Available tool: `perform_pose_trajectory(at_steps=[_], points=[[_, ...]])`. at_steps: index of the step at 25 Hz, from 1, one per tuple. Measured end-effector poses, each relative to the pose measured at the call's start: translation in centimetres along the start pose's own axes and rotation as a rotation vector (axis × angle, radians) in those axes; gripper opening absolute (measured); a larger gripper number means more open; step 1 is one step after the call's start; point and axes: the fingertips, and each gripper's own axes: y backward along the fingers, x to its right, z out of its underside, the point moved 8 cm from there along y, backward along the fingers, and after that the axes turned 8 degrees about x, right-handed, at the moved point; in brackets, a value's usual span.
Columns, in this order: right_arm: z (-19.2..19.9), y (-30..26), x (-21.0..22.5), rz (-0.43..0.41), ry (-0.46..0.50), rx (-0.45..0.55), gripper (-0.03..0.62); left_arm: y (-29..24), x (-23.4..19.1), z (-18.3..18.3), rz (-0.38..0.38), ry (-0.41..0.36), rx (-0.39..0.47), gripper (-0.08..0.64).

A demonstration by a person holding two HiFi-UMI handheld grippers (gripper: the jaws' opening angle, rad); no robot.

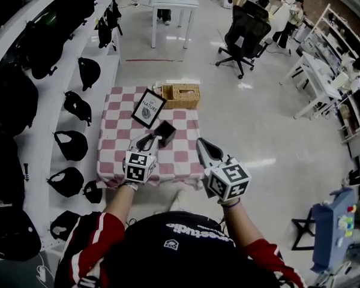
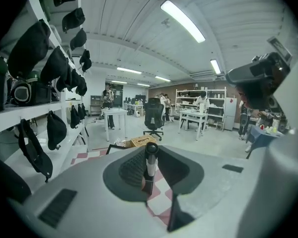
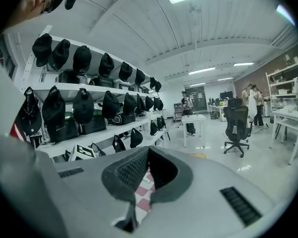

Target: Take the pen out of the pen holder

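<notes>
We see the left gripper (image 2: pixel 150 150) grasping 1 slim black-and-white pen (image 2: pixel 150 166) (over the red-checked table's (image 1: pixel 114 155) near edge); right gripper (image 3: pixel 148 151) clenched, empty.

- This looked like a large, open research lab or workshop hall, with a glossy pale floor (image 1: pixel 252 131) and long strip lights (image 2: pixel 183 20) on a ribbed ceiling.
- White wall shelves (image 1: pixel 105 71) along one side carried rows of black caps and bags (image 1: pixel 72 146).
- A white table (image 1: pixel 168 3), a black swivel chair (image 1: pixel 245 38) and open storage racks (image 1: pixel 339 41) stood about the room, and people (image 1: pixel 291 11) were at the far end.
- A low bench (image 1: pixel 117 155) was covered with a red-and-white checked cloth.
- The hand-held left gripper (image 1: pixel 150 141) and right gripper (image 1: pixel 203 146), each bearing a marker cube, suited a lab.
</notes>
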Motion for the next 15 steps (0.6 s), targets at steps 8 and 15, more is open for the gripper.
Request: perform_pose_trajectory(at_steps=[8, 15], points=[[0.2, 1.2, -1.2, 0.033, 0.006, 0.024, -0.003, 3.1, -0.2, -2.4, 0.025, -0.011, 0.067, 0.074], [-0.2, 1.3, -2.4, 0.031, 0.004, 0.055, -0.003, 7.4, -0.8, -5.4, 0.016, 0.011, 0.157, 0.074]])
